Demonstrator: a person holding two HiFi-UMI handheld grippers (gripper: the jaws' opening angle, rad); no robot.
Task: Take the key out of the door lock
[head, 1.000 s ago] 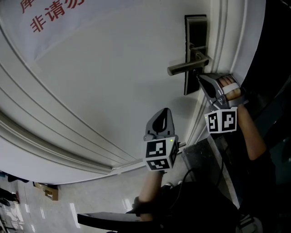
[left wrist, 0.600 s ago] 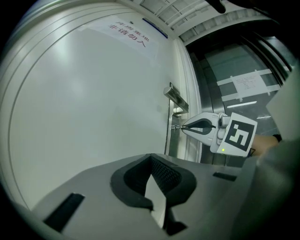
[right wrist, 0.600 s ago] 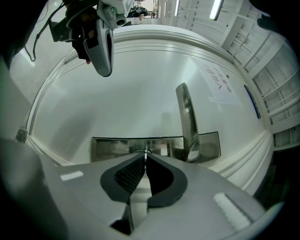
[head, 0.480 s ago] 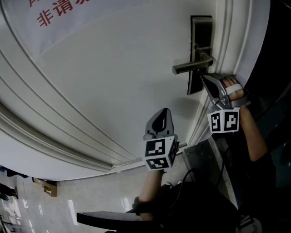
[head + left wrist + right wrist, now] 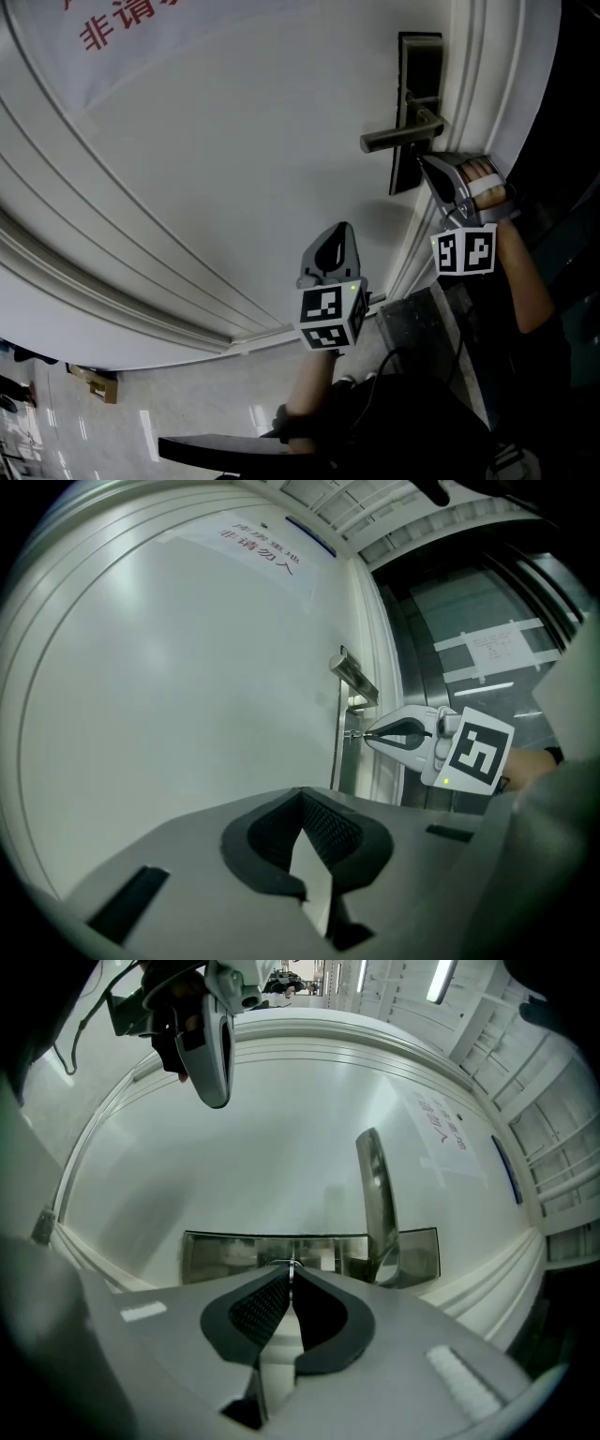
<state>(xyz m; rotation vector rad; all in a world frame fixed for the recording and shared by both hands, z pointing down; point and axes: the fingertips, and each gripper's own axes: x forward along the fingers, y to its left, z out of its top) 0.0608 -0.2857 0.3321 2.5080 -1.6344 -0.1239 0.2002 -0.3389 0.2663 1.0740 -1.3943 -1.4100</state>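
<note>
The white door [image 5: 234,150] carries a dark metal lock plate [image 5: 419,103] with a lever handle [image 5: 401,139]. My right gripper [image 5: 421,161] sits just under the handle, tips against the plate. In the right gripper view its jaws are shut on the thin key [image 5: 292,1265], which sticks into the lock plate [image 5: 234,1252] beside the handle [image 5: 375,1199]. From the left gripper view the key [image 5: 353,734] shows as a small stub between the right gripper [image 5: 367,735] and the plate. My left gripper [image 5: 335,246] hangs lower, away from the lock, shut on nothing.
A paper notice with red print [image 5: 122,23] is stuck high on the door. The door frame mouldings [image 5: 469,84] run just right of the lock. A dark glass panel [image 5: 487,649] lies beyond the frame. Pale tiled floor [image 5: 169,412] shows below.
The head view has drifted a little, so the lock sits slightly further right. My right gripper stays at the lock under the handle; the left gripper has not moved.
</note>
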